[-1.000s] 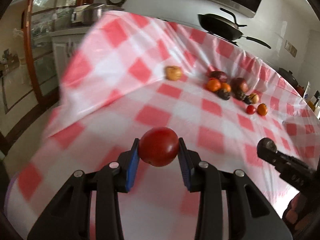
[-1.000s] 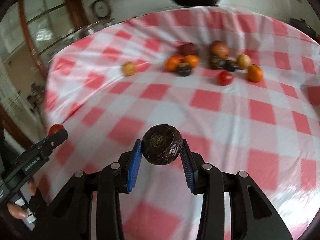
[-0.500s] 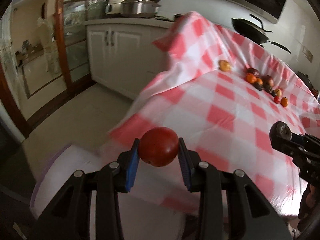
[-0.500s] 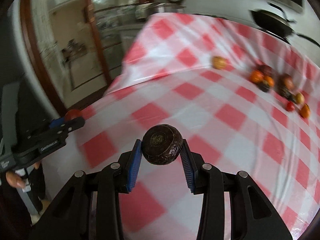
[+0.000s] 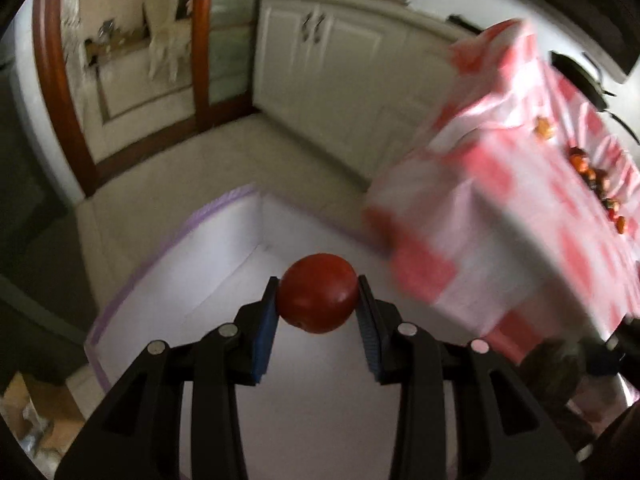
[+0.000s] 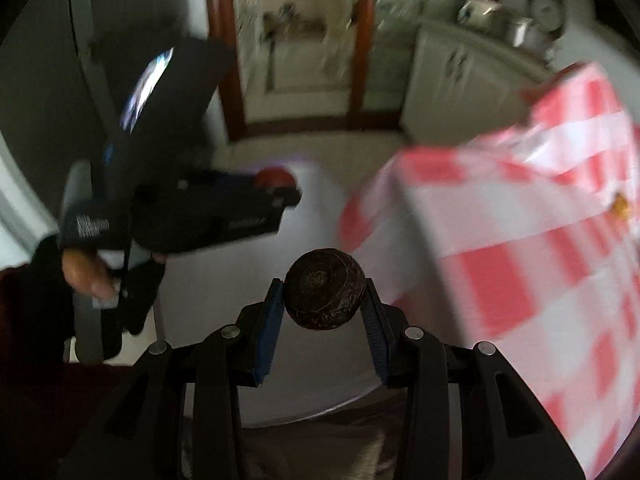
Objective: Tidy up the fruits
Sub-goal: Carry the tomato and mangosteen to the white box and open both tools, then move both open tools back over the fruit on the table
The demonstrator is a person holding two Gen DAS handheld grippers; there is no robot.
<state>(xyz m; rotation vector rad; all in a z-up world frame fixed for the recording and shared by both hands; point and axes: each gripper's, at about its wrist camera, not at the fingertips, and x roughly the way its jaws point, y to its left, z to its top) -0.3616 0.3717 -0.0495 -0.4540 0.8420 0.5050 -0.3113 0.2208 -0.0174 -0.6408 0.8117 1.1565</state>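
My left gripper (image 5: 318, 310) is shut on a red tomato (image 5: 318, 293) and holds it above a white bin with a purple rim (image 5: 168, 248) on the floor beside the table. My right gripper (image 6: 325, 307) is shut on a dark brown wrinkled round fruit (image 6: 325, 289), also over the white bin (image 6: 320, 200). The left gripper with its tomato (image 6: 274, 178) shows at the left of the right wrist view. The dark fruit (image 5: 550, 368) shows at the lower right of the left wrist view. Several fruits (image 5: 592, 176) lie far off on the table.
The table with a red and white checked cloth (image 5: 500, 208) stands to the right; its corner hangs near the bin. White cabinets (image 5: 340, 60) and a wooden-framed glass door (image 5: 132, 40) stand behind. A black pan (image 5: 580, 76) sits at the table's far end.
Both grippers have swung left, off the table and down towards the white bin on the floor. Each still holds its fruit.
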